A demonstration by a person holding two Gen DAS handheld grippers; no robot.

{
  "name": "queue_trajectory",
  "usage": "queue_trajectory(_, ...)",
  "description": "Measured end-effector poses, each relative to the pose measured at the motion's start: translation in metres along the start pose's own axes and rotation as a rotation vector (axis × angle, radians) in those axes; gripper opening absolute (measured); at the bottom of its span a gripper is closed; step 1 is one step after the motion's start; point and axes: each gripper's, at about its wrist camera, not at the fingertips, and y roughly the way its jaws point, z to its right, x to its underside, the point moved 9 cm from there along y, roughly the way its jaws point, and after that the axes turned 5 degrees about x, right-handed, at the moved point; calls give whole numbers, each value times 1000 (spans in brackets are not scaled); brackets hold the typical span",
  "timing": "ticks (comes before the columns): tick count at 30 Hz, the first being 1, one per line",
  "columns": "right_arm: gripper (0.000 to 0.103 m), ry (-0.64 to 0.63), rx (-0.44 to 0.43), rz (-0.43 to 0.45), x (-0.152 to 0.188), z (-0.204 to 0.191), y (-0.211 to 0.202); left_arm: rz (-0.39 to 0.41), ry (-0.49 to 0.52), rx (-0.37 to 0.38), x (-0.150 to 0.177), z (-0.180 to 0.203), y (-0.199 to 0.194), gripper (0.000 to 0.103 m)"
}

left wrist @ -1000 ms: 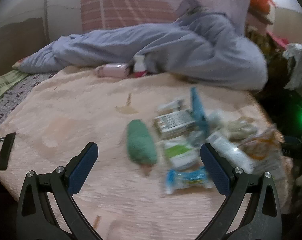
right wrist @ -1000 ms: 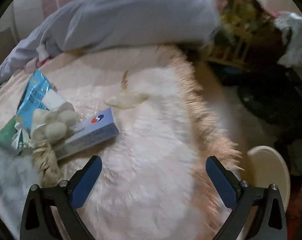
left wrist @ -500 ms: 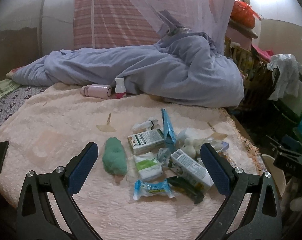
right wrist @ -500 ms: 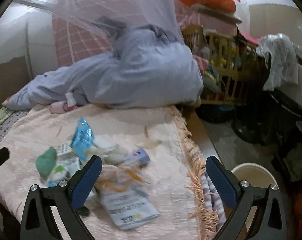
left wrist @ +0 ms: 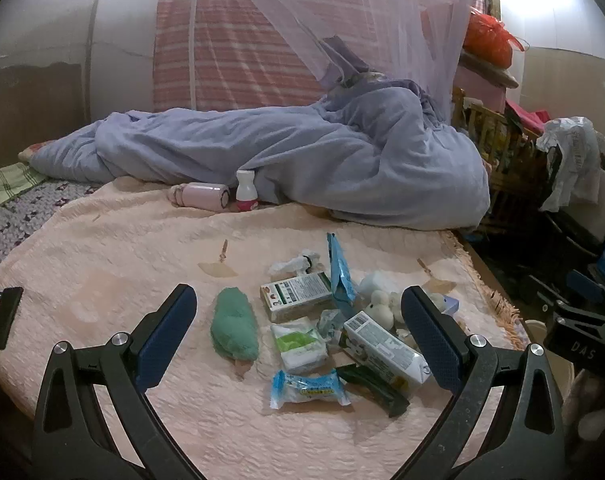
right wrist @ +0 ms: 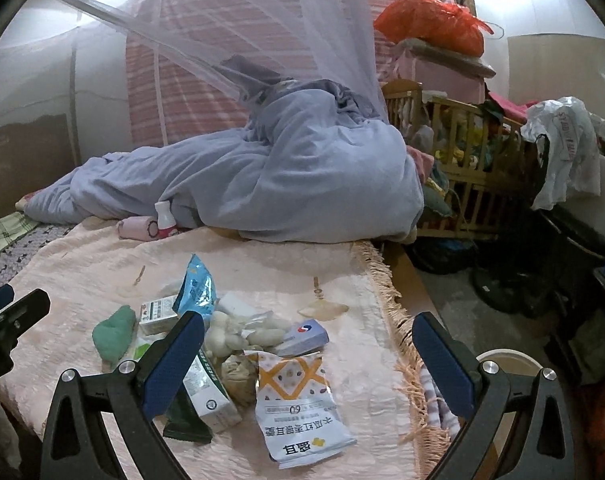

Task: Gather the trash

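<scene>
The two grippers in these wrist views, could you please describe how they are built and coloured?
Both look alike. The left gripper and right gripper each have two black plastic arms with triangular cut-outs and silver round bolt heads. The jaws carry flat, dark blue, finely textured pads. Seen from the left wrist view, the right gripper's black body bears white lettering, "DAS".

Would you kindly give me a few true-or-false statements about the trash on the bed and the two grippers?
1. Both the left gripper and right gripper are open and hold nothing. True.
2. The green cloth sits right of the trash pile. False: it lies at the pile's left.
3. The white bottle stands upright by the blue blanket. True.
4. The bucket stands on the bed. False: it is on the floor beside it.
</scene>
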Motion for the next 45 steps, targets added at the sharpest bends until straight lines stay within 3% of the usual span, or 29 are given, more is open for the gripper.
queue_trajectory(45,103,-5,-43,-37,10,-10,8,-41,10,-48,11,-9,22,102)
